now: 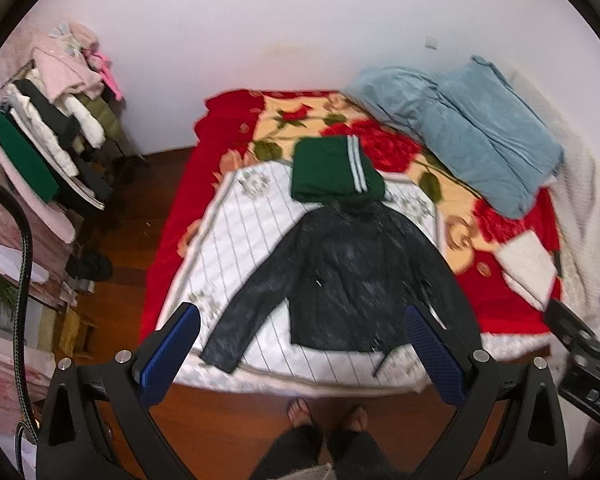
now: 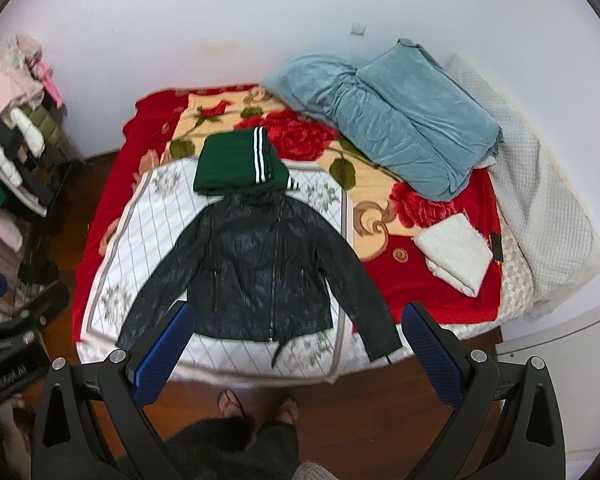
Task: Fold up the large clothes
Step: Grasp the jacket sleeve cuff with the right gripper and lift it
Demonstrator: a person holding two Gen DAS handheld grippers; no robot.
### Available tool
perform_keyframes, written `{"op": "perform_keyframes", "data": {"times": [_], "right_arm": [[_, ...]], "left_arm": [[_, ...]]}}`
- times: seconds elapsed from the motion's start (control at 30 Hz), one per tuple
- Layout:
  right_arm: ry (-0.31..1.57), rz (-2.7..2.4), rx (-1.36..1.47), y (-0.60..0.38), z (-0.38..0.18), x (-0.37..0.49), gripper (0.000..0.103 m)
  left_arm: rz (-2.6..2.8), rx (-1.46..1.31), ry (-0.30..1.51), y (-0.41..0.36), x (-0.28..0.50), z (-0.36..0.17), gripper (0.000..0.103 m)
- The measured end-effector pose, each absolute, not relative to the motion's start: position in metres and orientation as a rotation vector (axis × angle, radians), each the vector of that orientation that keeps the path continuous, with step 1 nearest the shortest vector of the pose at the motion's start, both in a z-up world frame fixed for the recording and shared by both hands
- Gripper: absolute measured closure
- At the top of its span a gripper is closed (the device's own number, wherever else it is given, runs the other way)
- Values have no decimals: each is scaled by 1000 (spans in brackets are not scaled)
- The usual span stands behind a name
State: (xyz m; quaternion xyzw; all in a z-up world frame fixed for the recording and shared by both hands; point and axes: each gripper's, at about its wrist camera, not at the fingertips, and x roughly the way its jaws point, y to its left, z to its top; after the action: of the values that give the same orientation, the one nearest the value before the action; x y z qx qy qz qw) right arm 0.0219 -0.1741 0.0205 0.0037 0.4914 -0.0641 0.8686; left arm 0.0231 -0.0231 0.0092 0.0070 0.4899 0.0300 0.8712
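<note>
Left wrist view: left gripper (image 1: 300,354) held high above the bed's near edge, blue-padded fingers (image 1: 170,354) spread wide, nothing between them. Black leather jacket (image 1: 348,276) lies flat, front up, sleeves angled out, on a white quilted mat (image 1: 240,236) that covers the near part of a red rose-print blanket (image 1: 172,216). A folded green garment with white stripes (image 1: 334,172) sits at the jacket's collar, touching it. Folded blue bedding (image 1: 468,132) lies at the far right of the bed; a folded white towel (image 1: 528,268) lies near the right edge. A rack of hung clothes (image 1: 56,136) stands left, by the wall. The person's sandalled feet (image 1: 326,416) stand on the wooden floor just below the bed edge. Part of the right gripper (image 1: 584,356) shows at the right margin.

Right wrist view: right gripper (image 2: 298,352) also high over the near edge, jaws wide apart and empty. Jacket (image 2: 256,264) centred on the mat, zipper running down the front, right sleeve reaching the mattress edge. Image soft throughout.
</note>
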Motion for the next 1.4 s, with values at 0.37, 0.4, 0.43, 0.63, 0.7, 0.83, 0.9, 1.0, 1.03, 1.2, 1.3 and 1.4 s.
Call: {"op": "perform_keyframes", "data": {"times": [0.37, 0.4, 0.43, 0.63, 0.7, 0.83, 0.9, 1.0, 1.03, 1.2, 1.3, 1.4], "right_arm": [[1110, -436, 520, -308, -188, 61, 22], [1121, -469, 561, -325, -216, 58, 24], [1134, -495, 589, -341, -240, 55, 25], [1211, -535, 888, -424, -400, 31, 25], [1227, -534, 1027, -443, -458, 25, 25], [1196, -548, 1295, -466, -562, 18, 25], [1147, -562, 1434, -474, -605, 15, 25], [1039, -596, 1643, -485, -660, 9, 25], [985, -607, 1704, -489, -672, 7, 25], [731, -703, 1711, -508, -665, -6, 46], [669, -732, 1647, -513, -654, -6, 60], [717, -747, 1589, -514, -662, 5, 58]], "left_arm": [[161, 90, 1047, -28, 109, -130, 0], [163, 94, 1064, -33, 115, -145, 0], [166, 100, 1083, -37, 121, -161, 0], [214, 180, 1217, -81, 149, -263, 0], [215, 195, 1260, -95, 156, -294, 0], [194, 235, 1337, -125, 172, -354, 0], [196, 259, 1364, -140, 181, -385, 0], [203, 287, 1386, -155, 190, -417, 0], [203, 289, 1398, -160, 193, -426, 0], [165, 301, 1423, -188, 207, -462, 0], [126, 323, 1419, -203, 213, -474, 0], [102, 327, 1419, -214, 216, -484, 0]]}}
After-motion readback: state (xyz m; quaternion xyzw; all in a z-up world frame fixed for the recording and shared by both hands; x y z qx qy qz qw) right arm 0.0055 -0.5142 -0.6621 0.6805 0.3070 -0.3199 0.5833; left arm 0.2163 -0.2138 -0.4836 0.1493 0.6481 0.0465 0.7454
